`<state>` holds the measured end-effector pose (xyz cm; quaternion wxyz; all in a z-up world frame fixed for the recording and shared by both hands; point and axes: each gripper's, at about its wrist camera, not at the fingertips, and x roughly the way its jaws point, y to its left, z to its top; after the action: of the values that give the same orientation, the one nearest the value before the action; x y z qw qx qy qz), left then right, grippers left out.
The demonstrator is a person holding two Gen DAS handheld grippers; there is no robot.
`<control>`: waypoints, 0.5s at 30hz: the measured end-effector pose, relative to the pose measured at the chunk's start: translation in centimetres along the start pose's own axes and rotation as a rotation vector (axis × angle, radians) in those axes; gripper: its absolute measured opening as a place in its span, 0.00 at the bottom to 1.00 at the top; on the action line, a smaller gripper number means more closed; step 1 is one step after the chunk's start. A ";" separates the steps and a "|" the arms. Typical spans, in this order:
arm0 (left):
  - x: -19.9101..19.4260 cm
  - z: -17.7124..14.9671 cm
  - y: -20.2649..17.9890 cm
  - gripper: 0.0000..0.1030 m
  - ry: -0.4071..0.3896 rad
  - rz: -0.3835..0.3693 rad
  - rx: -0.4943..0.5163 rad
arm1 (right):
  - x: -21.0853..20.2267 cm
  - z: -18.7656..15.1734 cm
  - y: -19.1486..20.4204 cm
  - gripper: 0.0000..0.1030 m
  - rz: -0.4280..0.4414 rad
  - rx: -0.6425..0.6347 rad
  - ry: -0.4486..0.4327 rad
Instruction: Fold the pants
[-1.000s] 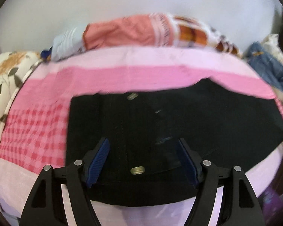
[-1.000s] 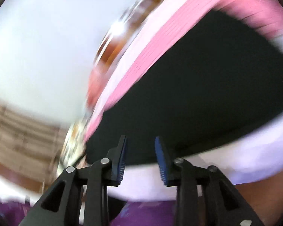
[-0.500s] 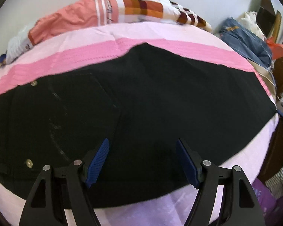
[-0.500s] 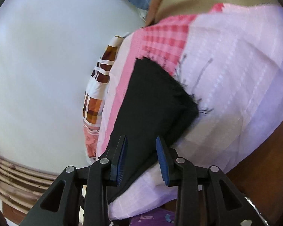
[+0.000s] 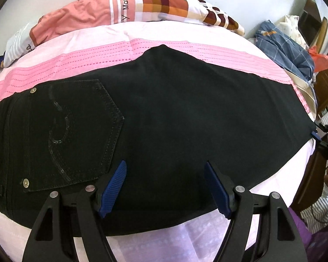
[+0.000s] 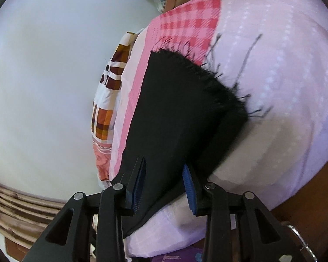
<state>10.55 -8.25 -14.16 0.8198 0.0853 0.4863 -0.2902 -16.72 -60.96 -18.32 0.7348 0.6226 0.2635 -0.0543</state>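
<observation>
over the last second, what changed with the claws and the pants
The left claw swung from the waistband toward the seat beside the back pocket, then stopped, open above the black pants. The right claw rolled and dropped to the frayed hem, the leg edge now between its pads. The pants stayed flat on the pink bedsheet.

Black pants (image 5: pixel 175 131) flat, pocket up

Matt black denim pants (image 5: pixel 185 120), hem frayed into loose threads (image 6: pixel 210 72), shiny metal rivets. Soft pink woven cotton bed sheet (image 5: pixel 185 50). Matt black plastic hand-held gripper (image 5: pixel 166 187), ribbed blue rubbery pads (image 5: pixel 113 187).
</observation>
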 end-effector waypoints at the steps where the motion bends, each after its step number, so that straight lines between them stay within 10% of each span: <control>1: 0.0 0.0 -0.1 0.72 0.000 0.004 0.003 | 0.2 -0.2 0.1 0.12 -0.022 -0.008 -0.004; 15: -0.3 -0.4 0.3 0.72 0.005 -0.003 0.021 | -0.4 -1.4 0.2 0.03 -0.094 -0.048 -0.022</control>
<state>10.26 -7.72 -14.17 0.8171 0.0940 0.4856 -0.2962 -17.44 -59.65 -18.12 0.7491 0.5911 0.2857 -0.0893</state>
